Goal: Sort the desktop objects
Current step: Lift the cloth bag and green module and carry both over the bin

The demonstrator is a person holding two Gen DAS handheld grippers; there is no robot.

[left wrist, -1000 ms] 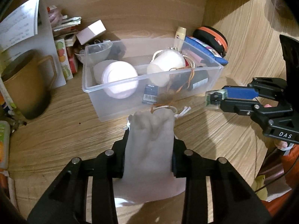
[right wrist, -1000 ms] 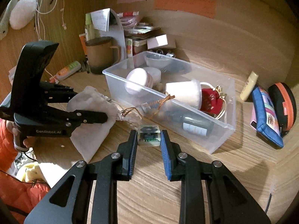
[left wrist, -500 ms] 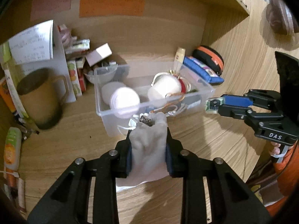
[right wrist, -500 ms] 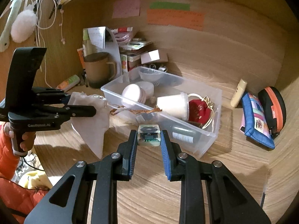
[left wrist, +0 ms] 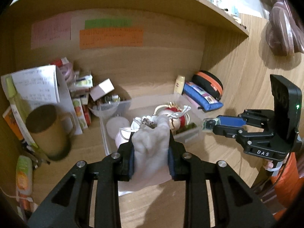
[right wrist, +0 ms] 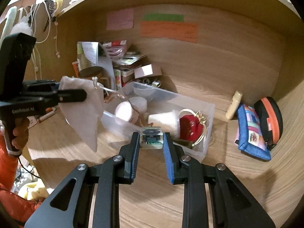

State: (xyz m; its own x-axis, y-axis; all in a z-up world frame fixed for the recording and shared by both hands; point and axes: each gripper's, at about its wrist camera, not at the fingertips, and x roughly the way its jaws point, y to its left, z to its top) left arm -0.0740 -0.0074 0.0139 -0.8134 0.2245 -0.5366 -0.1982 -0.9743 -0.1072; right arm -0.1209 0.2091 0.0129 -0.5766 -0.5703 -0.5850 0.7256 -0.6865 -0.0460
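Note:
My left gripper [left wrist: 151, 152] is shut on a white drawstring pouch [left wrist: 152, 148] and holds it in the air, left of and above the clear plastic bin [right wrist: 206, 114]; the pouch [right wrist: 83, 106] hangs down, its cords trailing toward the bin. My right gripper [right wrist: 151, 142] is shut on a small clear block with a dark flower print [right wrist: 151, 138], held above the bin's near edge; it also shows in the left wrist view [left wrist: 209, 124]. The bin holds white jars [right wrist: 124, 112], a white cup [right wrist: 165, 120] and a red item with gold rings [right wrist: 190, 128].
A brown mug [left wrist: 47, 131] stands left of the bin, with boxes and papers [left wrist: 38, 89] behind it. A blue pouch [right wrist: 250, 131], an orange-black case [right wrist: 269, 119] and a cream tube [right wrist: 234, 104] lie at the right. Sticky notes [right wrist: 169, 29] hang on the back wall.
Both grippers have risen well above the desk. The pouch has been lifted off the surface and now hangs free. The block stays gripped in the right gripper.

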